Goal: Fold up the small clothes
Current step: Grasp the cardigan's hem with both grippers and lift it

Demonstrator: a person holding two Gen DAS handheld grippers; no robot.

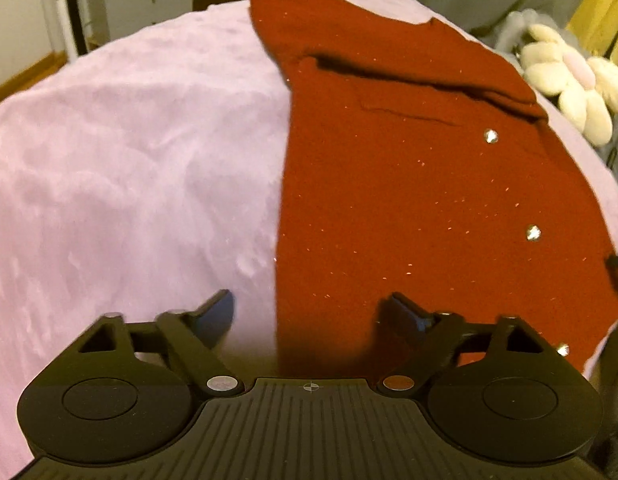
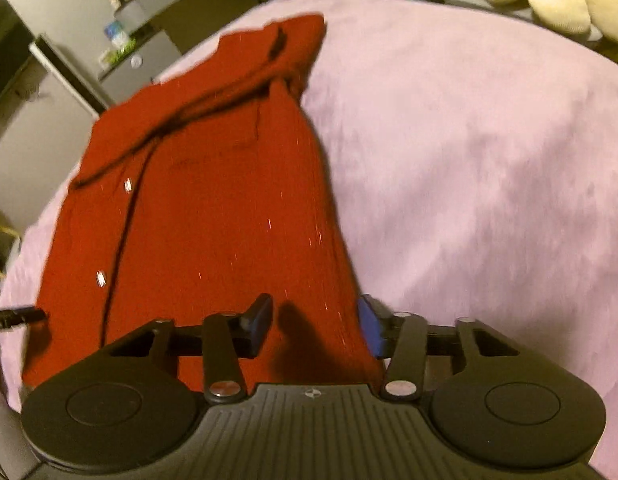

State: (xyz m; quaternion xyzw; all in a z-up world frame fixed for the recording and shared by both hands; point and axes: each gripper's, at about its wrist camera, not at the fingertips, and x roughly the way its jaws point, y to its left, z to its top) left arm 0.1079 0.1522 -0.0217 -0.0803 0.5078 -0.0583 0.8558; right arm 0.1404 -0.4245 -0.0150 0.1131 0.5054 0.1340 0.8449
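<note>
The red cardigan (image 1: 429,200) stretches lengthwise away from both part-open, seemingly empty hand-held grippers, left (image 1: 313,312) and right (image 2: 315,324), straddling its near corners on the bed (image 1: 129,160).

I see the cardigan (image 1: 409,200) flat on the blanket (image 1: 129,160), the plush toy (image 1: 569,80) beyond its far-right edge.

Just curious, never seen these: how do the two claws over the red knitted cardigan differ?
The left claw gapes wider; the right claw is narrower. The left straddles the red knitted cardigan's left edge, the right its right edge. Both are black with blue pads, gripping nothing.
</note>
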